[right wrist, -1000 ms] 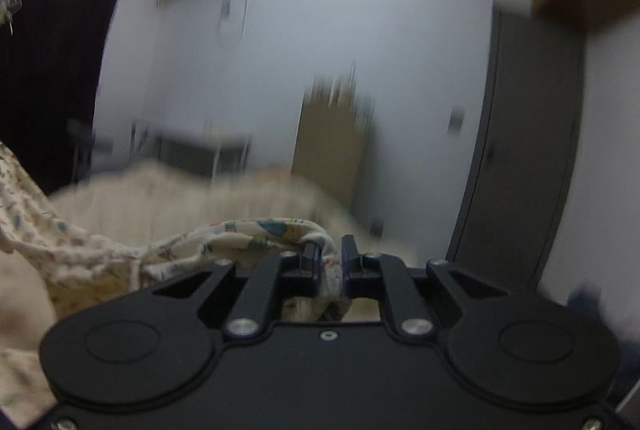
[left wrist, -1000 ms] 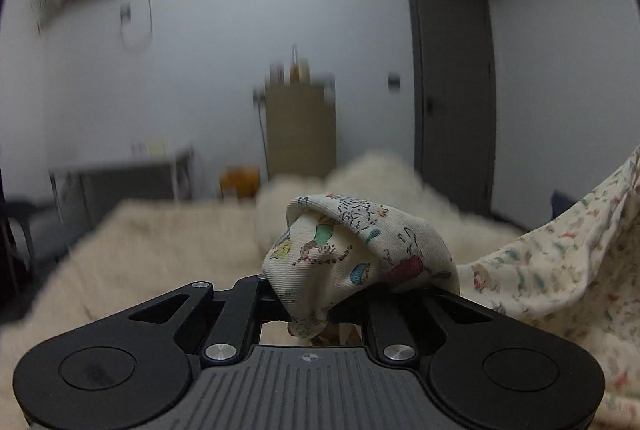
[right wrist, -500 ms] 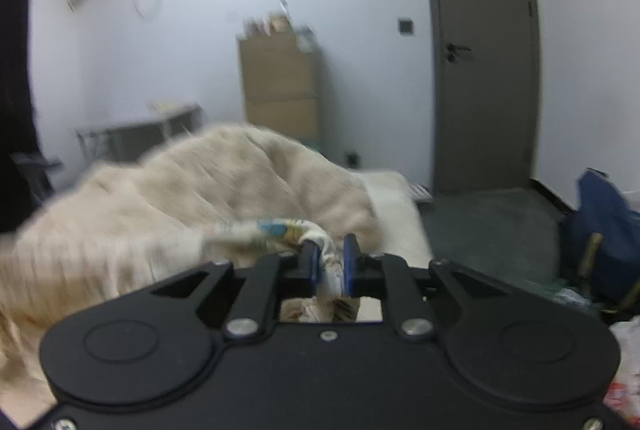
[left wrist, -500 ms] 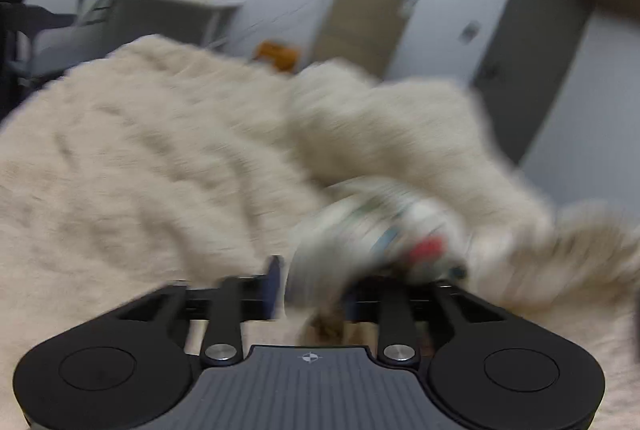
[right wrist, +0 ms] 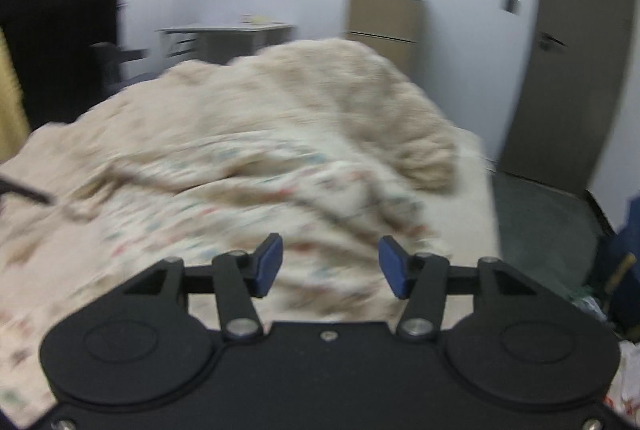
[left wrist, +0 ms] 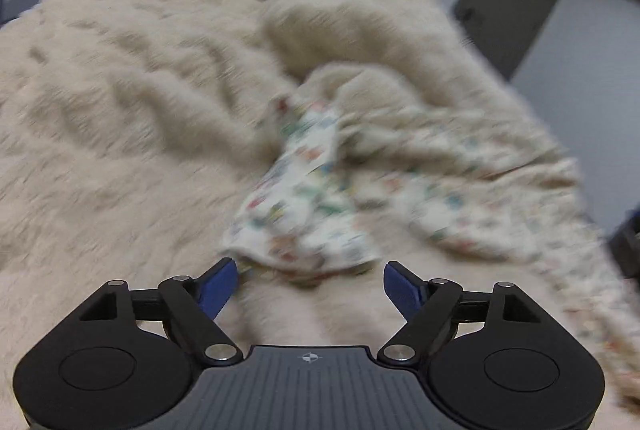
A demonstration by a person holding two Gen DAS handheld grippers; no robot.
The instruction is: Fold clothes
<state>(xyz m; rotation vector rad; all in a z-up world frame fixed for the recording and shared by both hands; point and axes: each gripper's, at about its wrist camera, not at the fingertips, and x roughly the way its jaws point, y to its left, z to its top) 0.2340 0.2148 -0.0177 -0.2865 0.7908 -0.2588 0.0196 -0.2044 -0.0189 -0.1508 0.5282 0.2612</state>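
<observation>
A cream garment with small coloured prints lies rumpled on the fluffy beige blanket. My left gripper hovers just in front of the garment's near edge, its jaws opening with nothing pinched between the blue pads. In the right wrist view the same printed garment spreads across the bed. My right gripper stands over its near edge, jaws opening, with cloth behind the pads but not clamped. Both views are blurred by motion.
A heap of the blanket rises at the far end of the bed. Behind stand a grey desk, a tan cabinet and a grey door. A dark blue bag sits on the floor at right.
Both grippers let go of the printed garment and opened. They dropped lower and tilted down toward the bed, and the garment now lies on the blanket.
</observation>
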